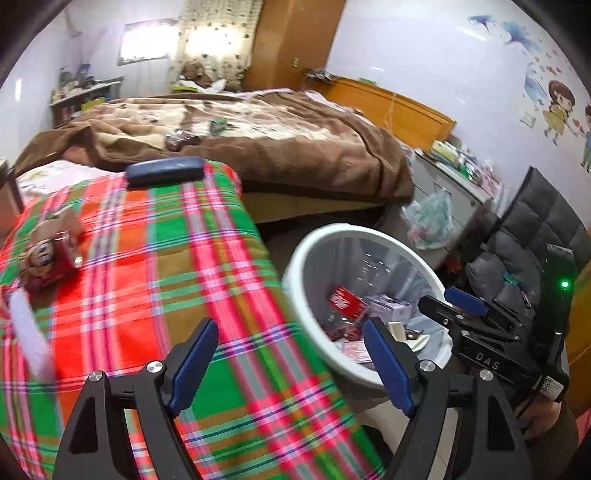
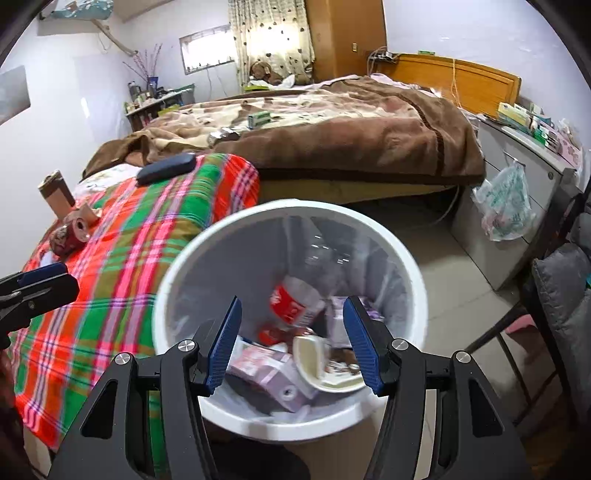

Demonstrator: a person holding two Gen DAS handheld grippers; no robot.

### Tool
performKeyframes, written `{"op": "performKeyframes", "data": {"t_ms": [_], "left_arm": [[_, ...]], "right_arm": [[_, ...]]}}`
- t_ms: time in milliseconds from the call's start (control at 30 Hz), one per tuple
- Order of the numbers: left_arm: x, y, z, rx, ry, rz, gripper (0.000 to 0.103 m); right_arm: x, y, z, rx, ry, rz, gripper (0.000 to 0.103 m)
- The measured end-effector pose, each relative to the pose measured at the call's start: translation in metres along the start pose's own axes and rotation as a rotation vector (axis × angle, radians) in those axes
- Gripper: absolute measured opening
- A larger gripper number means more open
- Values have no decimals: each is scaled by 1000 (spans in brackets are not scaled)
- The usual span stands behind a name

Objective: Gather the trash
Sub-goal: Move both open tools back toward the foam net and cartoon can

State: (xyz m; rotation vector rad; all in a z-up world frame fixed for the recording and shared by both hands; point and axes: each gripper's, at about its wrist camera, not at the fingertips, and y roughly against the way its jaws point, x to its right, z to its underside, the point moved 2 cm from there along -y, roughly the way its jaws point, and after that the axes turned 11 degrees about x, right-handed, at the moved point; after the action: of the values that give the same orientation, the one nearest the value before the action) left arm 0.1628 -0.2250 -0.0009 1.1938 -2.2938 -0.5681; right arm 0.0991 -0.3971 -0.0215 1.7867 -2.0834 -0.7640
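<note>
Both tongs apart and empty, right tongs (image 2: pixel 291 343) over bin (image 2: pixel 177 266) at frame centre, left tongs (image 1: pixel 291 365) over plaid cover; crushed can (image 1: pixel 55 254) mid-left on cover: likely light, dented, slippery, so grip across its middle

**A lived-in bedroom in a home**

A home bedroom is shown. A bed (image 2: pixel 332 122) with an orange wooden headboard (image 2: pixel 458 79) is covered by a brown blanket (image 1: pixel 258 140) and a plaid cover (image 1: pixel 166 277). A patterned curtain (image 2: pixel 271 33) is hung at the window, cartoon stickers (image 1: pixel 557 107) are stuck on the wall, and a cluttered shelf (image 2: pixel 155 101) is set in the corner.
</note>
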Motion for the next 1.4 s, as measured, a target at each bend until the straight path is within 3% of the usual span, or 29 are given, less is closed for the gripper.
{"op": "performKeyframes", "data": {"t_ms": [800, 1067, 1400], "left_arm": [[-154, 103, 27, 123, 139, -263, 80], [-202, 124, 39, 120, 192, -312, 80], [-260, 134, 42, 90, 181, -386, 81]], "right_arm": [[-128, -16, 2, -9, 114, -206, 59], [-172, -22, 4, -28, 179, -263, 59], [-233, -29, 6, -52, 258, -351, 59]]}}
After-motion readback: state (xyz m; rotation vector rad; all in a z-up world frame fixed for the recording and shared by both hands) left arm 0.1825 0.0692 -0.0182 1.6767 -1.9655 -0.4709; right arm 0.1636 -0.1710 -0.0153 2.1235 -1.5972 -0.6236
